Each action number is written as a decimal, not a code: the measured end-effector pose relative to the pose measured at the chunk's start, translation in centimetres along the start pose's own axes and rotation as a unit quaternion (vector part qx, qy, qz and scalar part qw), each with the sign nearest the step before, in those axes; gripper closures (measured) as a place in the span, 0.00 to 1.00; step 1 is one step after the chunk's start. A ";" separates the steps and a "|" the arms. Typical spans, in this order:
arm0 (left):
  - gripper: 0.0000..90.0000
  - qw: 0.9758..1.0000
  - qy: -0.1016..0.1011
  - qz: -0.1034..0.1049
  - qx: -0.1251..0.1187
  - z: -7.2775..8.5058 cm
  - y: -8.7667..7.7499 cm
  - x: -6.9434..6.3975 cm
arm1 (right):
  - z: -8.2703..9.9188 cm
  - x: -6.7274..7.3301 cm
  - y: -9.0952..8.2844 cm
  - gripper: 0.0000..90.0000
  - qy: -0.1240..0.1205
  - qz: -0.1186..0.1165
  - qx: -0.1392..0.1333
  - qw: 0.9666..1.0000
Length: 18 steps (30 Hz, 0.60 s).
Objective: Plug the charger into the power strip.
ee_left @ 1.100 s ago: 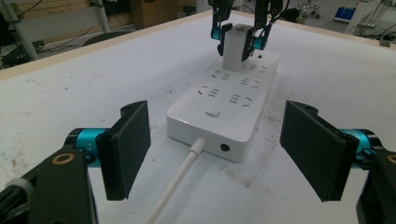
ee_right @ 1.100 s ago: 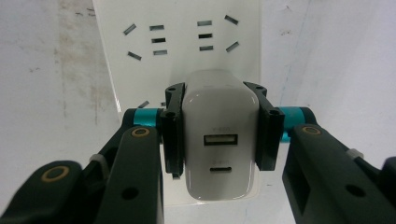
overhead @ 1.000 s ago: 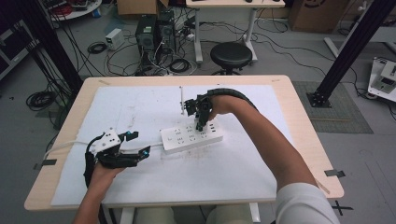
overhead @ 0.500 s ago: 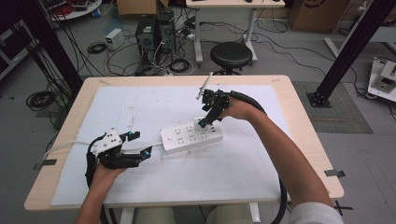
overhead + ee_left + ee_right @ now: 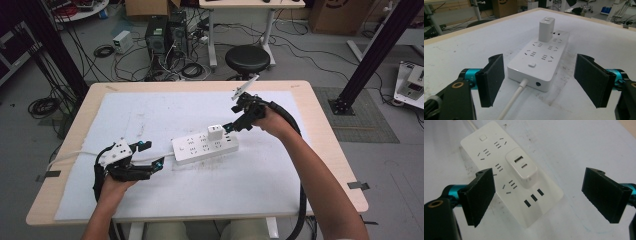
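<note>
Right gripper [image 5: 239, 121]: jaws wide apart and empty, and they have just been opening. It hangs above the table [image 5: 320, 125] just off the 2 o'clock end of the power strip [image 5: 205, 145], touching nothing. In the right gripper view both pads [image 5: 480, 195] stand well clear of the strip on either side, with the charger [image 5: 522, 170] between and beyond them, no contact.

Left gripper [image 5: 147, 161]: jaws spread, nothing held. It rests low near the table's 8 o'clock corner, pointing toward 3 o'clock at the strip's cord end. In the left gripper view [image 5: 539, 82] the pads flank the near end of the strip without touching it; the white cord [image 5: 514, 98] runs out of that end between the jaws toward the camera.

Power strip: white, flat on the white sheet [image 5: 150, 115], roughly mid-table. Long axis runs about 8 to 2 o'clock in the high view, nearly left-right with the right end slightly farther away. Cord end faces 8 o'clock, toward the left gripper; the switch button [image 5: 532, 65] sits at that end. The USB slots [image 5: 533, 197] are at the opposite end, toward the right gripper.

Charger: white block, plugged upright into a socket on the far half of the strip, at about 1 o'clock from the strip's centre in the high view [image 5: 215, 132]. Its two ports face up.
</note>
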<state>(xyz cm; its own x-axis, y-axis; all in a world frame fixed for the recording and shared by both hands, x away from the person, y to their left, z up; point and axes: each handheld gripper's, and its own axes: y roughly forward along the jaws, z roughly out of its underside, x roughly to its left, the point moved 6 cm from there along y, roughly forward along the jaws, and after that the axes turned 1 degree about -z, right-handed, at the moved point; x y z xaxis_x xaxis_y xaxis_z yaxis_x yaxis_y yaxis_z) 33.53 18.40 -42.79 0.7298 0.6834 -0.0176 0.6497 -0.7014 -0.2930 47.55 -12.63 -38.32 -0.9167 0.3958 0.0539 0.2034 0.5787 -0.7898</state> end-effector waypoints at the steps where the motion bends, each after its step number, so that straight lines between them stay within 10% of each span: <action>1: 0.27 1.000 0.000 0.000 -0.001 0.0 0.0 0.0 | 0.4 0.0 -0.4 0.07 0.006 0.001 -0.003 1.000; 18: 0.27 1.000 -0.003 0.003 -0.013 -0.3 0.3 -0.2 | 6.5 0.6 -3.9 0.01 0.061 0.085 -0.079 0.991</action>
<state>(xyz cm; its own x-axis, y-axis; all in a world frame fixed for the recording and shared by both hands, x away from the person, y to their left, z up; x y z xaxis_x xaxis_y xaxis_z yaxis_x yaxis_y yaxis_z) 33.60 17.97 -42.55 0.7329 0.6799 -0.0250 0.6502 -0.7107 -0.2684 43.97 -19.32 -39.15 -0.8186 0.5743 0.0094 0.4113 0.5974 -0.6885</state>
